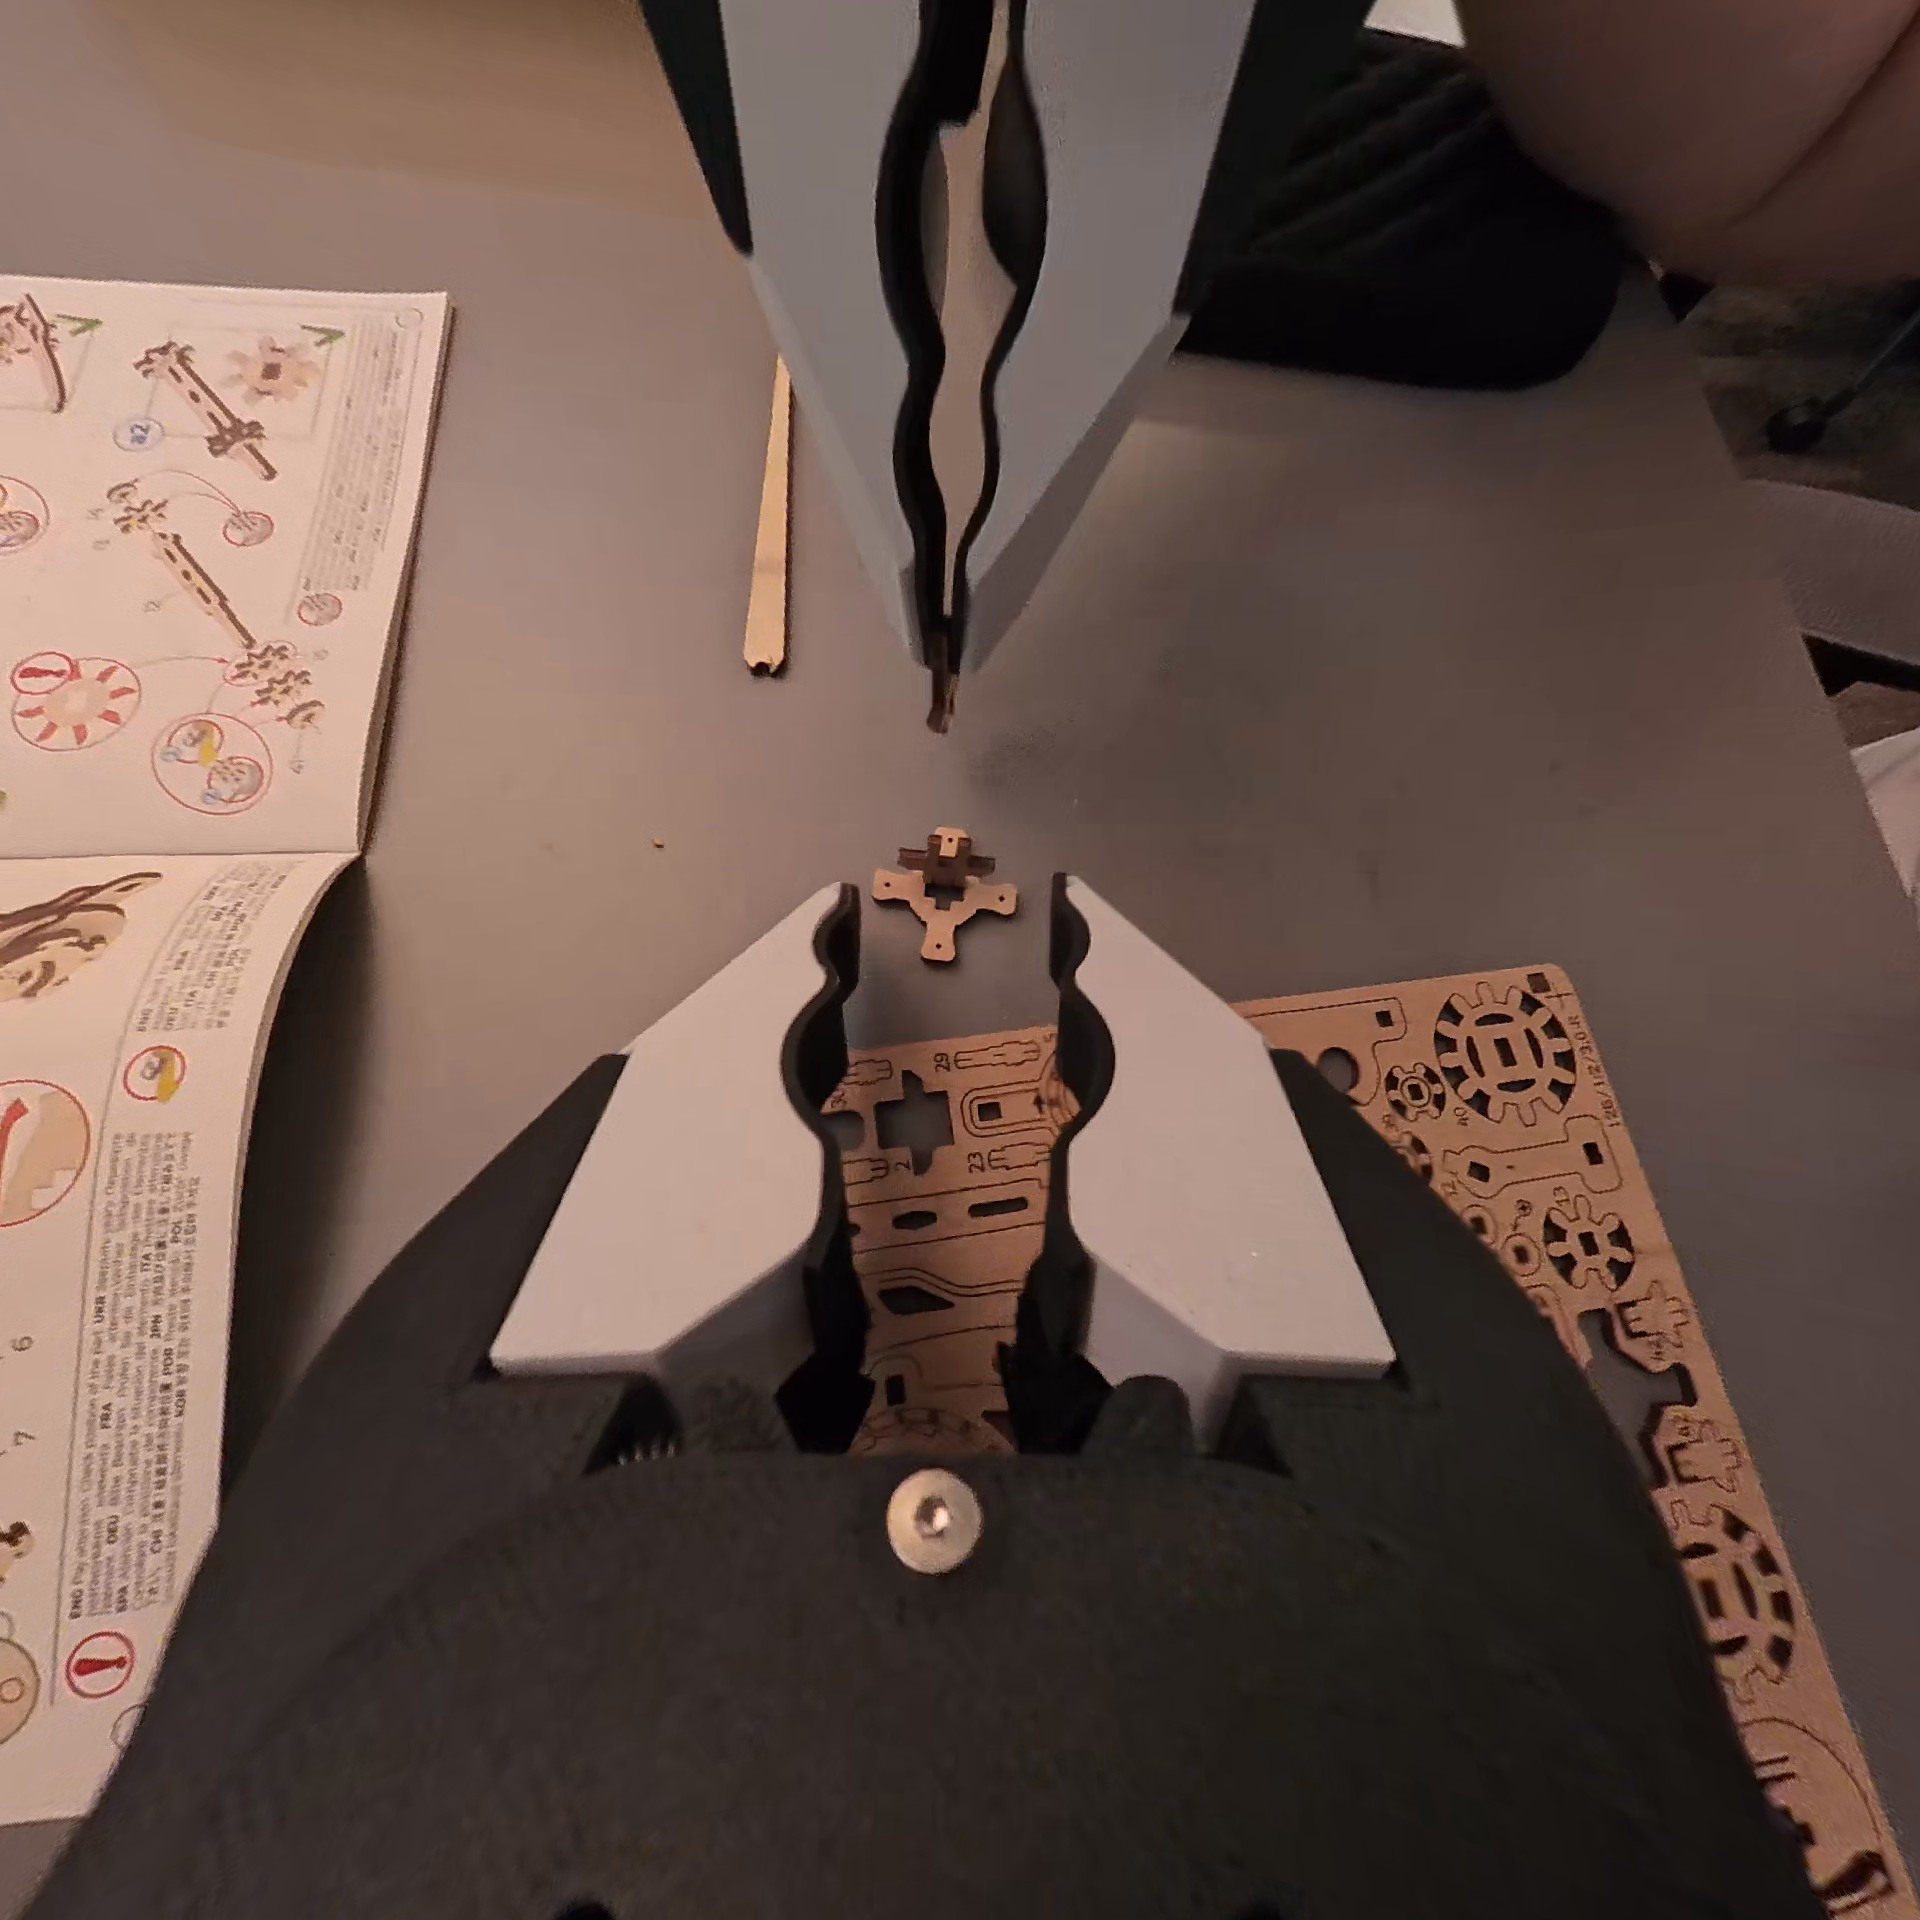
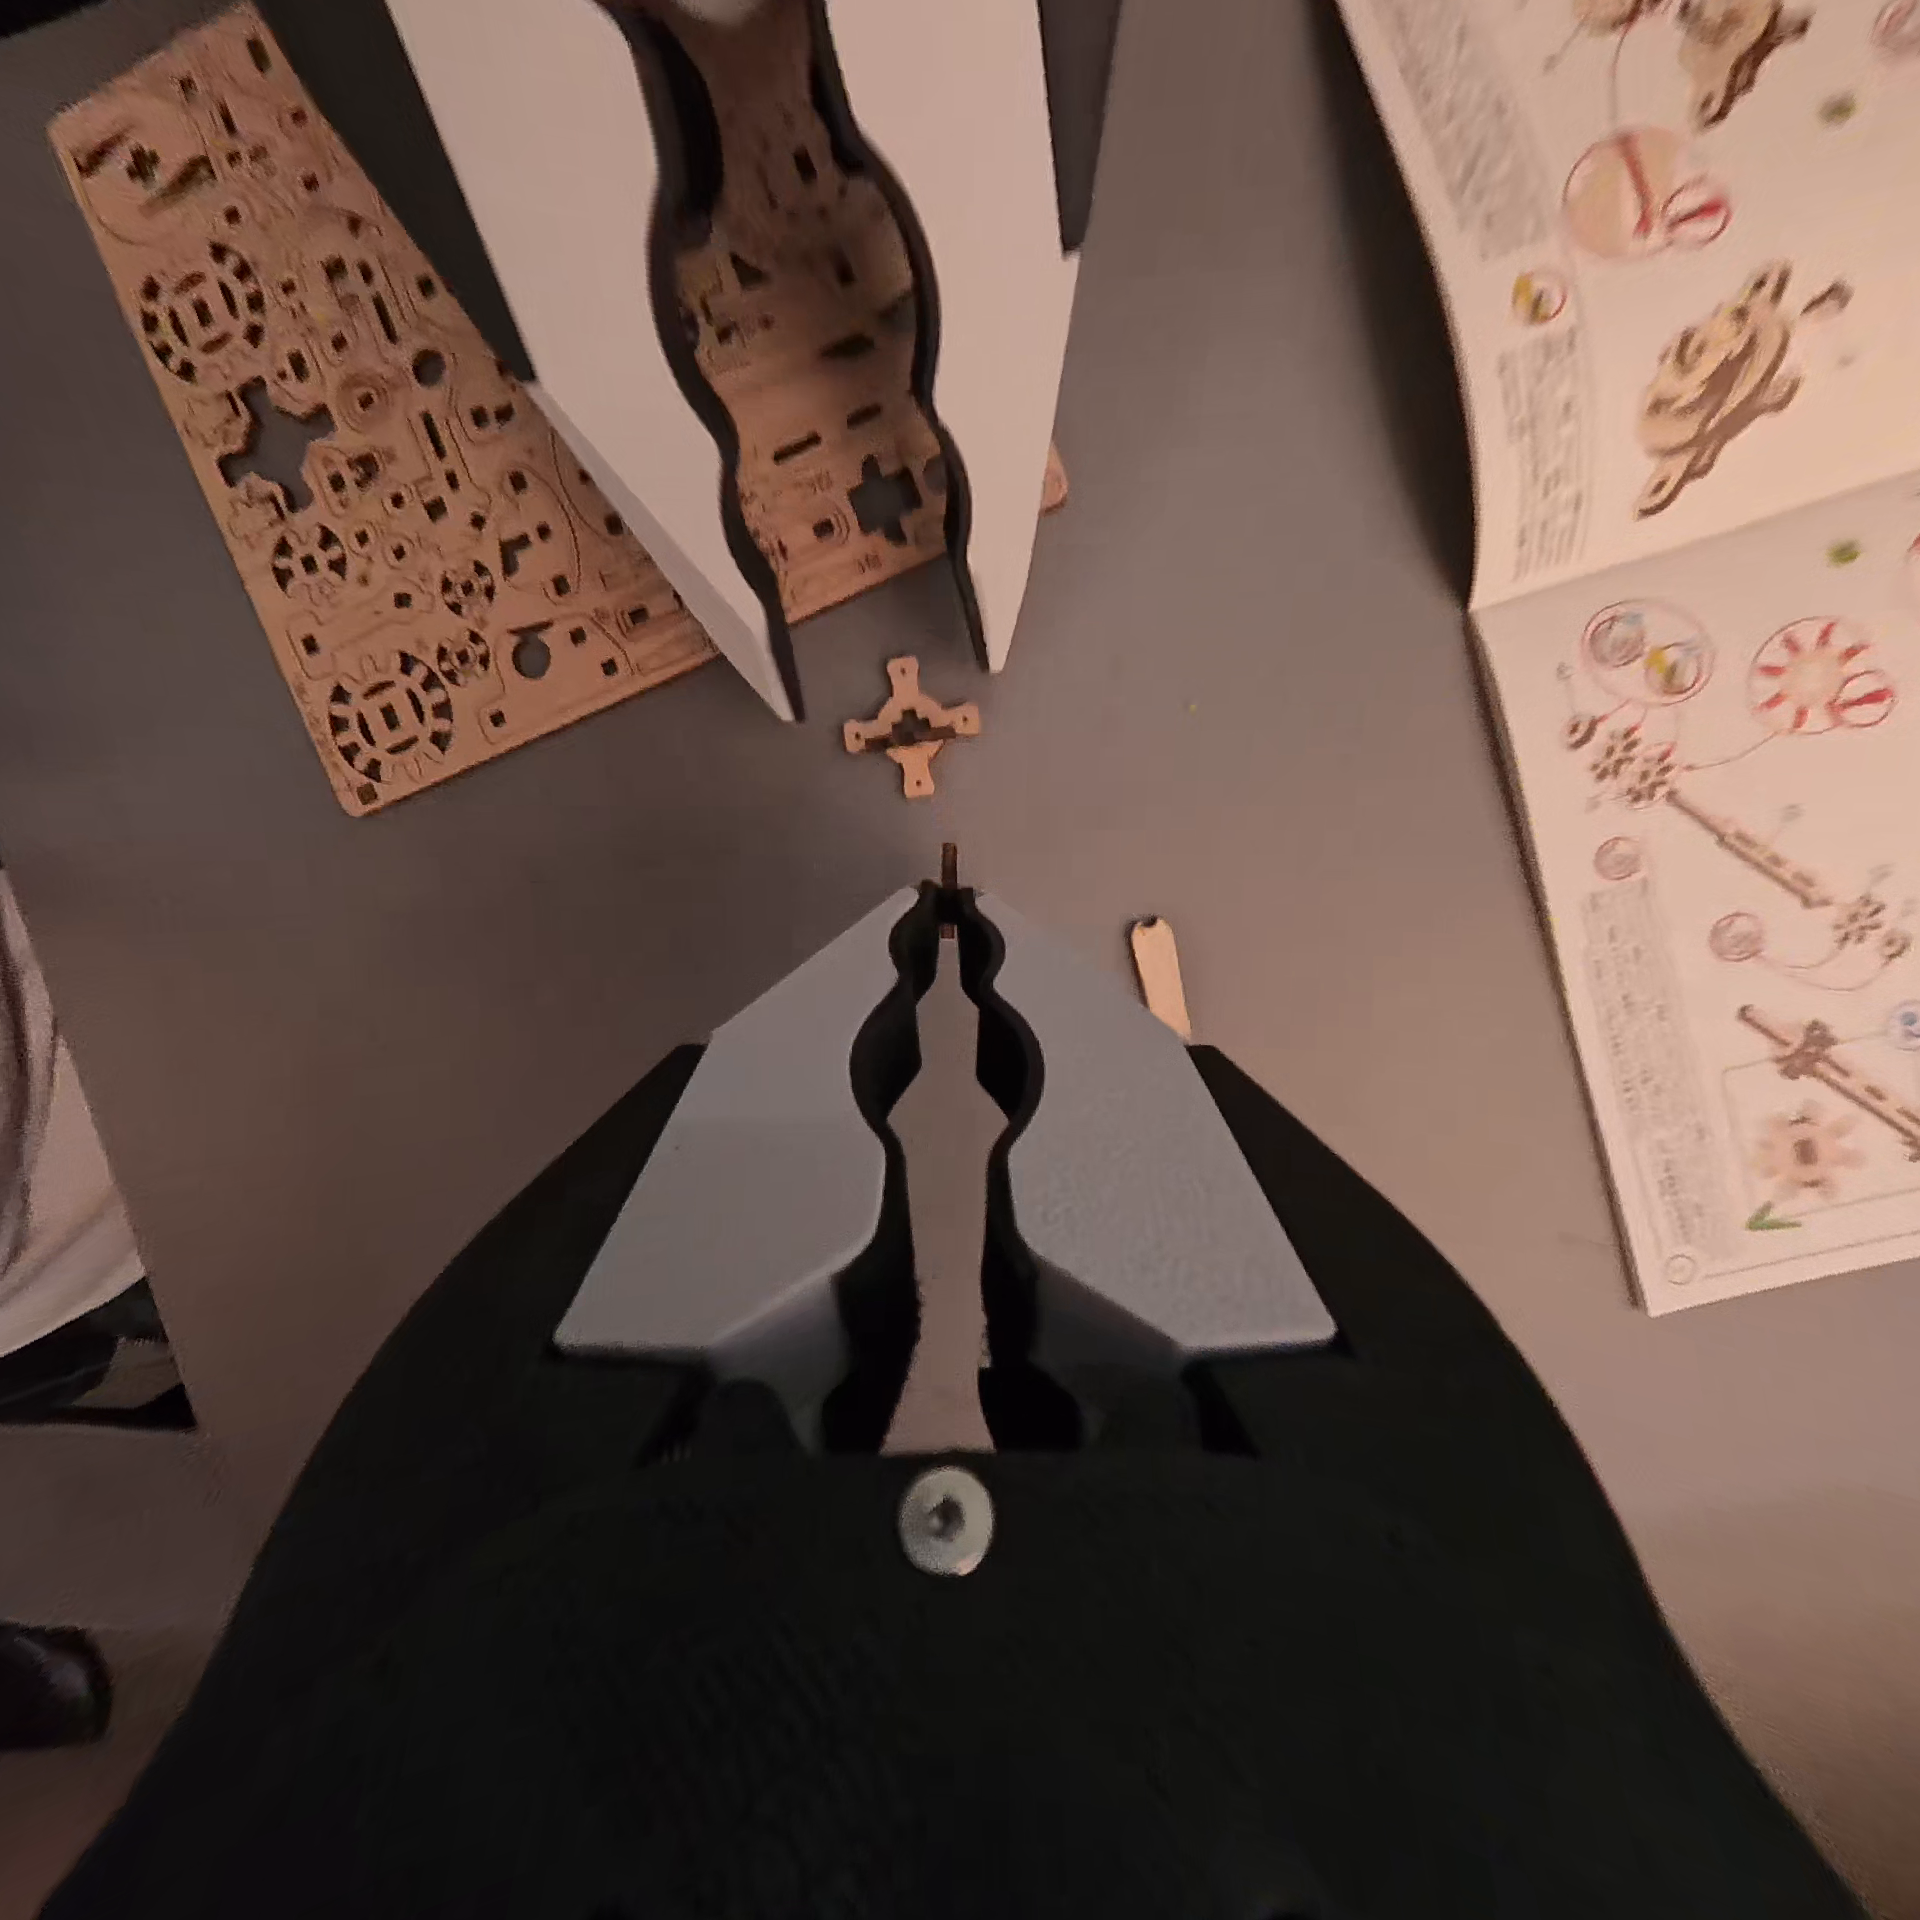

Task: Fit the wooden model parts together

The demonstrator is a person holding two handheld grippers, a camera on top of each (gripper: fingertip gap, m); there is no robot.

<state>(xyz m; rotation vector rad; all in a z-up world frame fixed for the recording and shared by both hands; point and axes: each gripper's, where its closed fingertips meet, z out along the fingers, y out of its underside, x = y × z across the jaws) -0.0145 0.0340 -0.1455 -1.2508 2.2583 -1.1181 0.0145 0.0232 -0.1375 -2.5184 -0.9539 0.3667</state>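
A small cross-shaped wooden part [image 1: 943,902] lies flat on the grey table, with a smaller piece standing in its middle; it also shows in the right wrist view [image 2: 911,734]. My left gripper [image 1: 954,896] is open, its tips on either side of the cross part, not touching it. My right gripper [image 2: 948,902] is shut on a tiny dark wooden peg [image 2: 948,871] and holds it just short of the cross part. In the left wrist view the right gripper [image 1: 940,652] comes in from the top with the peg [image 1: 940,704] pointing down at the table.
A laser-cut plywood parts sheet [image 1: 1507,1143] lies under and right of my left gripper; it also shows in the right wrist view [image 2: 343,499]. An open instruction booklet [image 1: 197,623] lies on the left. A thin wooden stick [image 1: 771,540] lies on the table. A person's arm [image 1: 1704,114] is at the far right. The grippers' ends are close to 4 cm from one another.
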